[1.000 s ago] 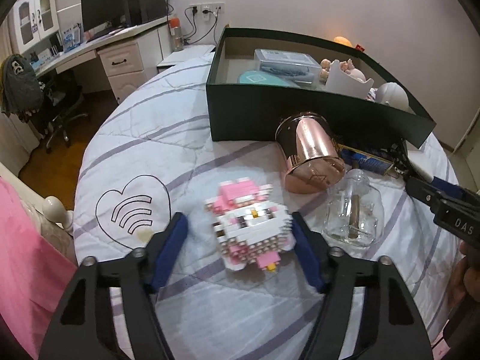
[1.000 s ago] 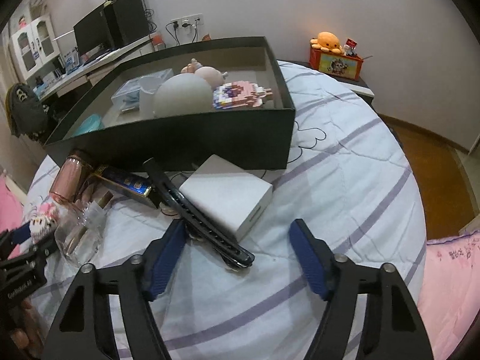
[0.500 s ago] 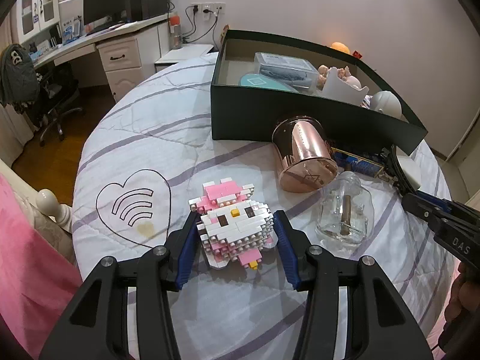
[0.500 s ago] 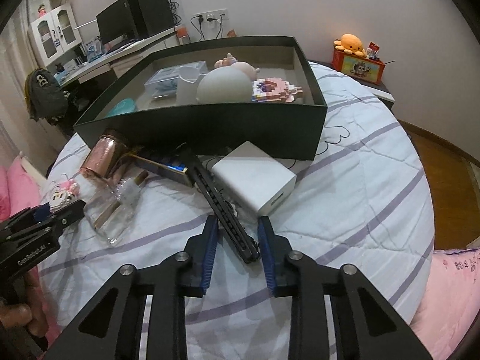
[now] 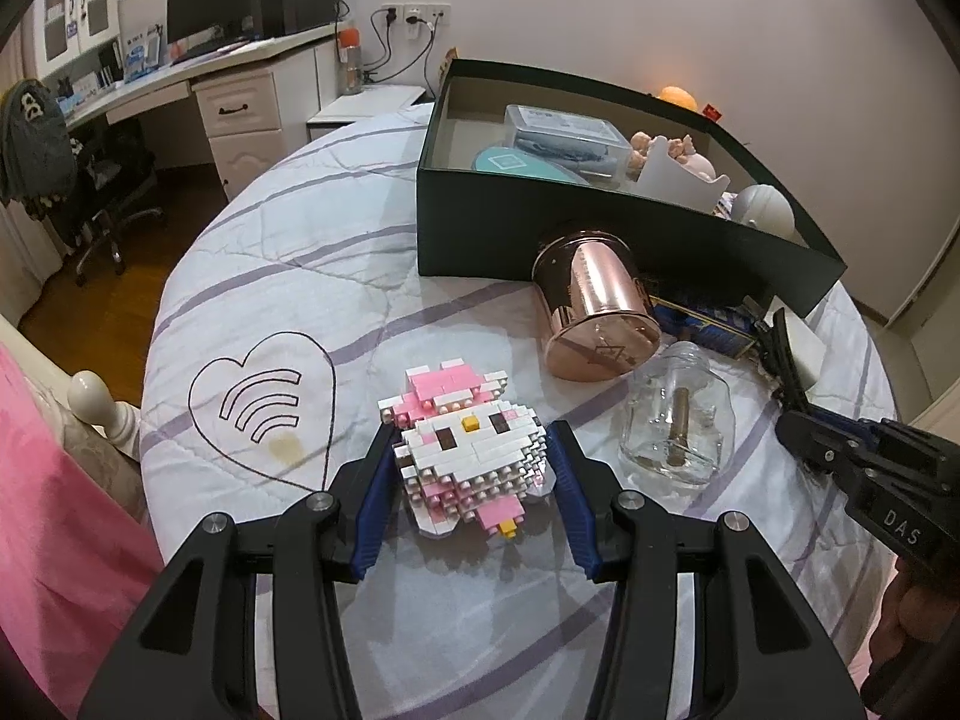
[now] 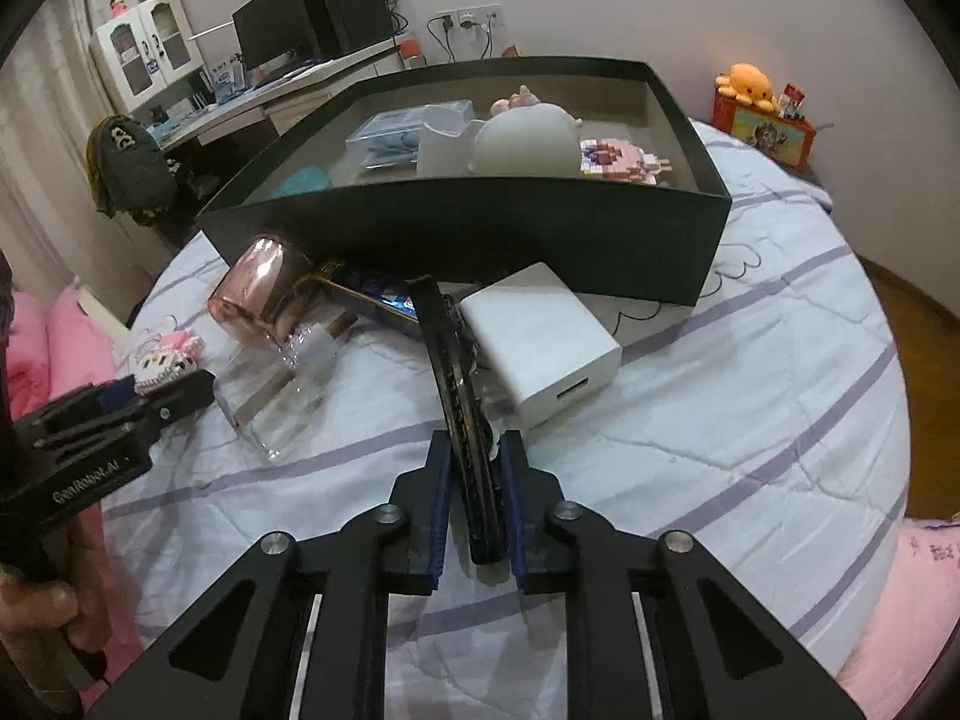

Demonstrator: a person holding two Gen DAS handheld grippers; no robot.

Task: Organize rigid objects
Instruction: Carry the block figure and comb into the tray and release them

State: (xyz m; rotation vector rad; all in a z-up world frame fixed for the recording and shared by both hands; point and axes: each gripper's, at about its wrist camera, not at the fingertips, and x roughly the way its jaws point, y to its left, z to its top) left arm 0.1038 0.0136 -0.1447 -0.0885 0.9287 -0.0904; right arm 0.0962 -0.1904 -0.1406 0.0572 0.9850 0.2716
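Note:
My left gripper is shut on a pink and white brick-built cat figure, which sits on the quilted bed cover. My right gripper is shut on the near end of a long black hair clip that lies beside a white charger block. A dark green open box stands behind them and holds several items. The left gripper also shows in the right wrist view. The right gripper also shows in the left wrist view.
A rose-gold cup lies on its side by the box. A clear glass bottle lies next to it, and a blue packet is under the clip. A desk with a monitor stands at the back left. Pink bedding borders the left.
Both grippers have closed: the left on the brick cat, the right on the black hair clip. The right gripper has moved forward along the clip.

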